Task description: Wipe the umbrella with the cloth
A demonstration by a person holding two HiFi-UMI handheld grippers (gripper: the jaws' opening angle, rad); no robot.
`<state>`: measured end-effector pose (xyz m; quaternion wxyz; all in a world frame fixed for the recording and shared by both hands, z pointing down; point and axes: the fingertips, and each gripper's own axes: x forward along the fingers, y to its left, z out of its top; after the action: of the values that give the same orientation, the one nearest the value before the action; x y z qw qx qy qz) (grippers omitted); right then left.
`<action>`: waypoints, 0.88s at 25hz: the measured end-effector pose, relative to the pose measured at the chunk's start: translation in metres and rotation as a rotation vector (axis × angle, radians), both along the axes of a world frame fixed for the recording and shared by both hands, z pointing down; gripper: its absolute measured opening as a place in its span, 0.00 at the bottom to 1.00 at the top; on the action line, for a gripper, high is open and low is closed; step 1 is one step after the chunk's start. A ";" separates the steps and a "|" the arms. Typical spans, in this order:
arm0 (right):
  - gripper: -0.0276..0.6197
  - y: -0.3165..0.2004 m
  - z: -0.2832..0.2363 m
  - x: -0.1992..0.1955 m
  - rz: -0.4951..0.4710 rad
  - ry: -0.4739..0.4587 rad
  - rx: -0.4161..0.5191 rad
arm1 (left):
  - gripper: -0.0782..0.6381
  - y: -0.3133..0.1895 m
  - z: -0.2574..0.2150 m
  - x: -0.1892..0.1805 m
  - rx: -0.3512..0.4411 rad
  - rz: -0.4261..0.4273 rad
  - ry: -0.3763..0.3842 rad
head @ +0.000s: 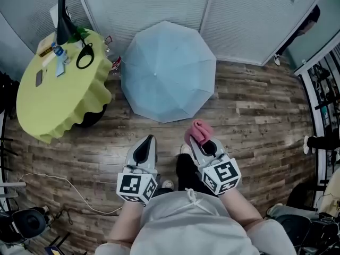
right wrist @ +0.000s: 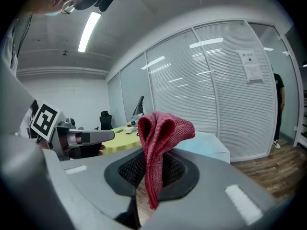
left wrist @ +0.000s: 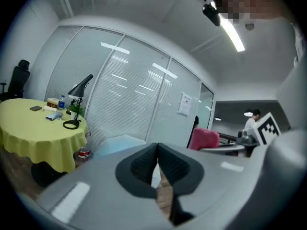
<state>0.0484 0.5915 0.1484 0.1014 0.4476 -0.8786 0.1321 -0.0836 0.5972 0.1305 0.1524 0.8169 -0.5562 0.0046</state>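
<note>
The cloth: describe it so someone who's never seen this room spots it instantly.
Find the open pale-blue umbrella on the wooden floor. Just off its near edge, the right claw pinches a folded cloth. Its pinkish-red colour sets it apart; the left claw is shut on nothing.

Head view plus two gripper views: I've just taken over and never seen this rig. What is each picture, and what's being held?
No robot arm here: a person holds a two-jaw gripper in each hand. The head view looks down from the person's head; each gripper view rides on its gripper and looks along its jaws. The left gripper has its jaws together on nothing. The right gripper is clamped on a folded red knitted cloth. Ahead, an open pale blue umbrella sits on the wooden plank floor, beside a round table with a yellow-green cover carrying a black desk lamp and small items. The cloth is not touching the umbrella.
</note>
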 end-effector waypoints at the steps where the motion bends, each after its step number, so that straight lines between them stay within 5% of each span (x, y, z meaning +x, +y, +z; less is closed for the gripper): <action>1: 0.12 -0.019 0.003 -0.002 -0.015 0.000 -0.001 | 0.12 -0.016 0.004 -0.002 -0.005 -0.014 -0.010; 10: 0.12 -0.234 0.022 0.005 -0.148 -0.023 -0.046 | 0.12 -0.216 0.030 -0.006 -0.067 -0.190 -0.062; 22: 0.12 -0.436 0.075 -0.016 -0.289 0.083 -0.139 | 0.12 -0.412 0.064 0.003 -0.152 -0.245 -0.087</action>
<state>0.0323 0.1557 0.2234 0.1864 0.3138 -0.9176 0.1577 -0.0808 0.1852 0.1942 0.1893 0.7282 -0.6557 0.0635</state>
